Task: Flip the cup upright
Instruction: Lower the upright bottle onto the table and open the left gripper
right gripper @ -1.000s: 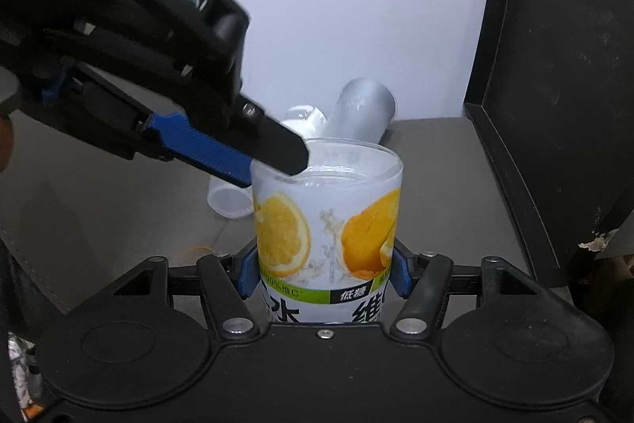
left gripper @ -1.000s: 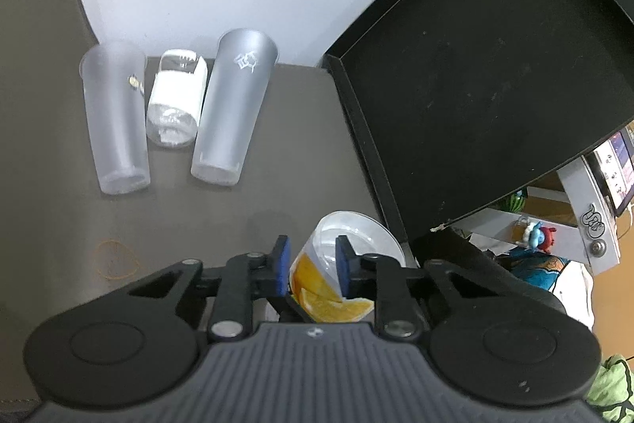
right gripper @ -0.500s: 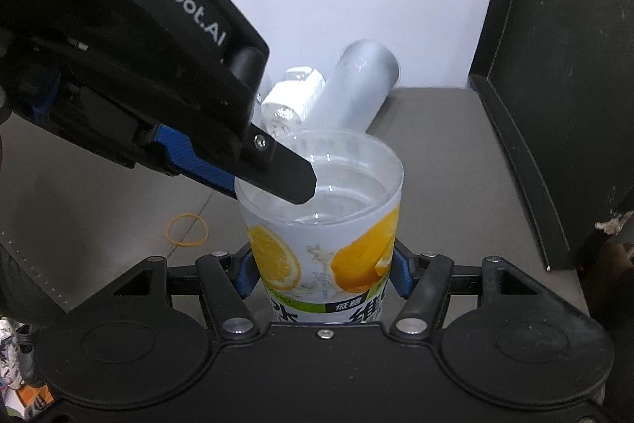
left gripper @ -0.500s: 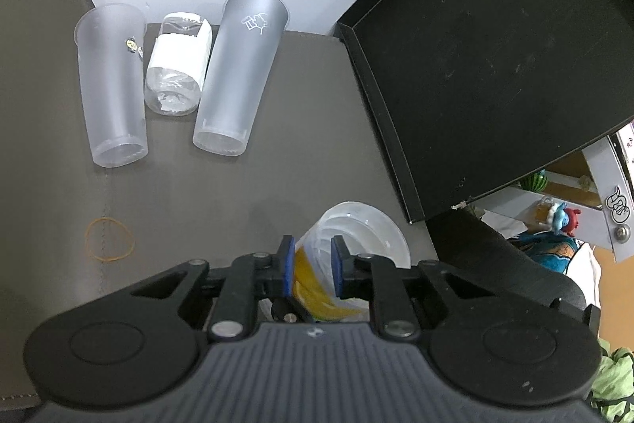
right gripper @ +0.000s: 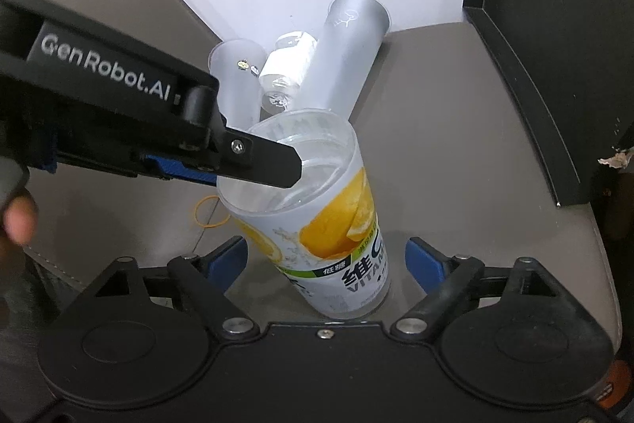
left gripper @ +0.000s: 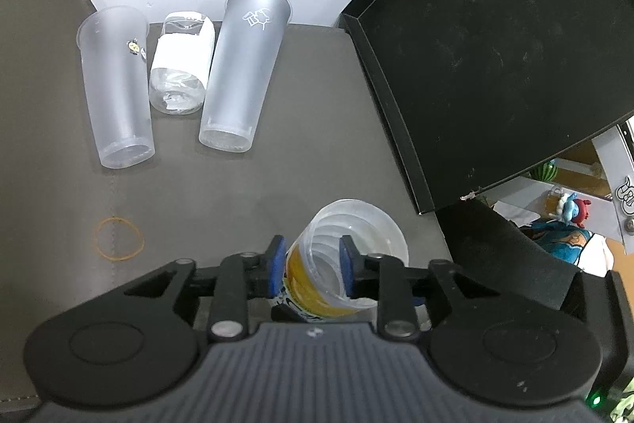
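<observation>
At lower centre the right gripper has just spread open, leaving the nearly upright cup pinched at its rim by the left gripper.

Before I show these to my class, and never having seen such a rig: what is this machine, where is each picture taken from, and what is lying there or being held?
There is no robot here. A person holds two handheld pincers, each with a wide-angle camera looking along its two blue-padded fingers. One picture comes from the left gripper, the other from the right gripper.

The left one pinches the rim of the orange-printed cup, one finger inside and one outside. The cup leans, mouth up. The right one is open, with its fingers on either side of the cup and not touching it.

On the grey table two frosted cups lie on their sides with a small labelled bottle between them. A rubber band lies nearer, and a black tray sits to the right.
</observation>
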Action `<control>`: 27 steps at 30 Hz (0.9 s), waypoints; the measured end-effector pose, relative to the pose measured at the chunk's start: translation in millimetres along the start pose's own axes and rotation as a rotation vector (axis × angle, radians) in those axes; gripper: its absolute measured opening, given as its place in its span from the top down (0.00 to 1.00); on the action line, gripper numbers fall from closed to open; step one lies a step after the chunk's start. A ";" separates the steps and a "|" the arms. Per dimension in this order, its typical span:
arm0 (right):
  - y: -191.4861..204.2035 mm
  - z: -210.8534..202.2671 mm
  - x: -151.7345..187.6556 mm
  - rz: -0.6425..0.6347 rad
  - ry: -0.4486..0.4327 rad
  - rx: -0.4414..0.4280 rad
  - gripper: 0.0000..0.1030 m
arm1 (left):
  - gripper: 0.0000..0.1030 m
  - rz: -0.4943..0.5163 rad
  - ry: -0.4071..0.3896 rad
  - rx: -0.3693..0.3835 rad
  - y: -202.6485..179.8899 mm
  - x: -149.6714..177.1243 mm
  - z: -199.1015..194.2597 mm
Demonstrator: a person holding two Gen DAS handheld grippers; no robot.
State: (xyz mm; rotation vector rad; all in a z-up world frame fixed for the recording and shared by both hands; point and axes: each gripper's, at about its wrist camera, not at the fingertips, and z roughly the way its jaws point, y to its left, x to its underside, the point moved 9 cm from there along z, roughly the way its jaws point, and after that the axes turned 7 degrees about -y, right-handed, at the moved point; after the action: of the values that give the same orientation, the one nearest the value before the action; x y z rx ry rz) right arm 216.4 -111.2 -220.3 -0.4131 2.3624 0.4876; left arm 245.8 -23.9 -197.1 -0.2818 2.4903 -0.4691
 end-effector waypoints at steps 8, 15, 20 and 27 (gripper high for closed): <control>1.0 -4.7 -9.3 0.002 0.027 -0.022 0.10 | 0.51 0.019 -0.017 -0.018 -2.6 -4.7 -8.8; 0.7 -9.4 -13.5 0.008 0.037 -0.036 0.09 | 0.38 0.030 -0.042 -0.032 -3.5 -11.0 -19.1; -8.8 -12.6 -17.7 0.014 0.032 -0.029 0.08 | 0.35 0.033 -0.061 -0.046 -3.5 -14.5 -32.1; -21.9 -33.2 -21.5 0.045 0.006 -0.019 0.07 | 0.26 0.028 -0.099 -0.065 -1.5 -12.8 -55.7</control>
State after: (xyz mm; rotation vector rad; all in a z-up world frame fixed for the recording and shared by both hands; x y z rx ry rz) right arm 222.4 -141.9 -187.6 -0.3709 2.3789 0.5312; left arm 223.8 -6.6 -147.3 -0.2877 2.4129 -0.3552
